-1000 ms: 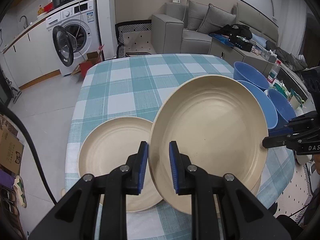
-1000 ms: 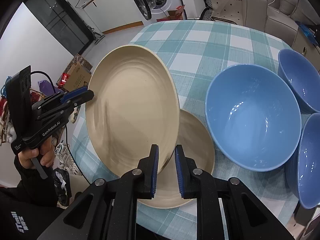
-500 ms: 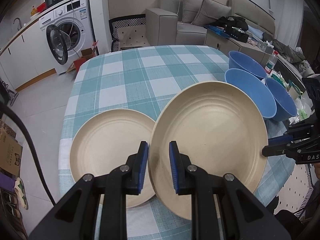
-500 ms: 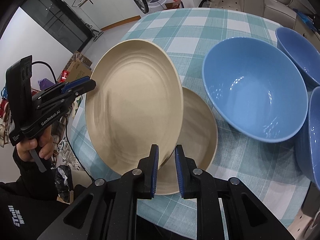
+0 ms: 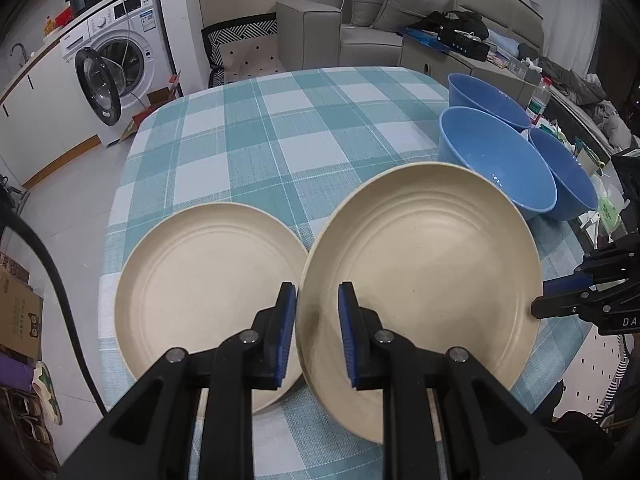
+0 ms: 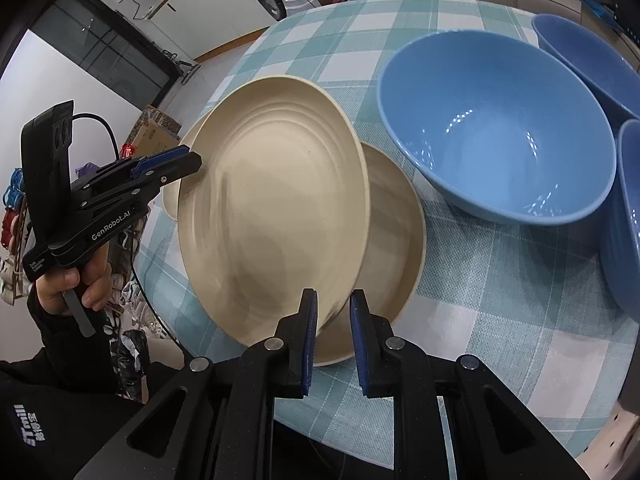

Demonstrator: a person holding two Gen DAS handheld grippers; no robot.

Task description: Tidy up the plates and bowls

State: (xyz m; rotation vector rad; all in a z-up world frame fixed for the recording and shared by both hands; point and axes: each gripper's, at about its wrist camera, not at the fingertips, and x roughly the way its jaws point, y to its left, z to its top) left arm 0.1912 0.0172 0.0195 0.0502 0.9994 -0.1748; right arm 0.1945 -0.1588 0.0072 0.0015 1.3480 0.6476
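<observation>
Both grippers hold one beige plate [image 5: 420, 272] by opposite rims, lifted and tilted above the checked table. My left gripper [image 5: 317, 334] is shut on its near rim. My right gripper [image 6: 333, 338] is shut on the other rim [image 6: 272, 216]. A second beige plate [image 5: 208, 292] lies flat on the table to the left. A third beige plate [image 6: 396, 232] lies under the held one in the right wrist view. Three blue bowls [image 5: 496, 160] stand at the table's right side, the nearest [image 6: 496, 128] just beyond the plates.
The teal checked tablecloth [image 5: 280, 136] covers a rounded table. A washing machine [image 5: 116, 68] with an open door and a grey sofa [image 5: 360, 20] stand beyond it. A cardboard box [image 5: 16, 320] sits on the floor at left.
The held plate has risen and drawn back toward the near edge, away from the blue bowls. Both grippers keep their grip on it.
</observation>
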